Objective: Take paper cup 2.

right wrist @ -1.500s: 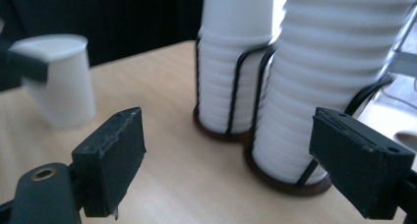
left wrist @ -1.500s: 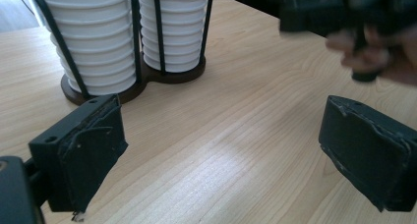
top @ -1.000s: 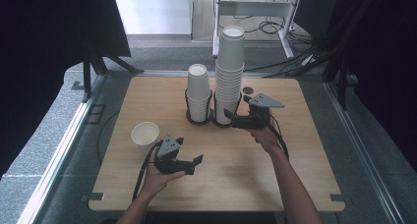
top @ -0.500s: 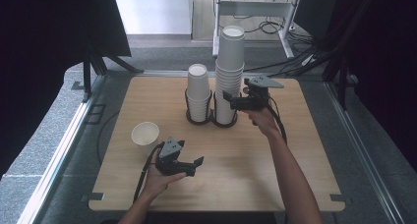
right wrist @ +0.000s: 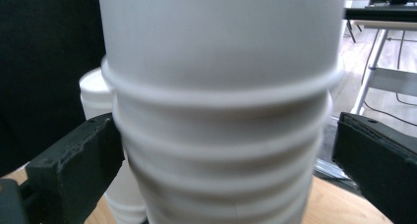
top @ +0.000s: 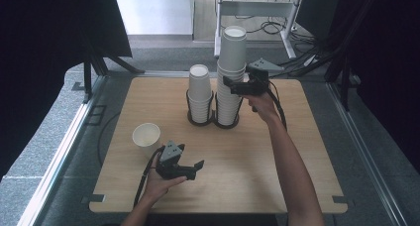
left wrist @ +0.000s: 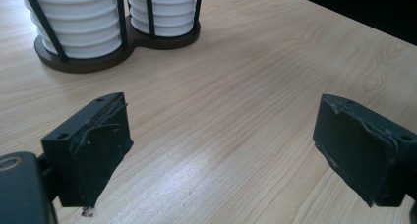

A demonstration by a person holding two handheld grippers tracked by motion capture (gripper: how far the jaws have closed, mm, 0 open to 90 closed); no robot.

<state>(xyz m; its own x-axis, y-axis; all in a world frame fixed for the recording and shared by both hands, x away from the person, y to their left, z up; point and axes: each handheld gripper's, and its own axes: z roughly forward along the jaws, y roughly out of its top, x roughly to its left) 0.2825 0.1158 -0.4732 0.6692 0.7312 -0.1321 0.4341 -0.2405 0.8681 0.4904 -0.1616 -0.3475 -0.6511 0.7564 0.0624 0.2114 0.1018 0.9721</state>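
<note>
Your right arm stretches forward, holding the right gripper [top: 236,85] with jaws open around the tall cup stack [top: 231,62] near the surface's far edge, while your left gripper [top: 190,169] rests open-jawed near the near edge.

— How's your right gripper [top: 232,83] set?
— Your arm is stretched far forward, gripper raised, jaws spread wide with a gap at each pad.
— And your left gripper [top: 194,167]?
— Held low and close to you, wrist bent, jaws wide apart with nothing between them.
</note>
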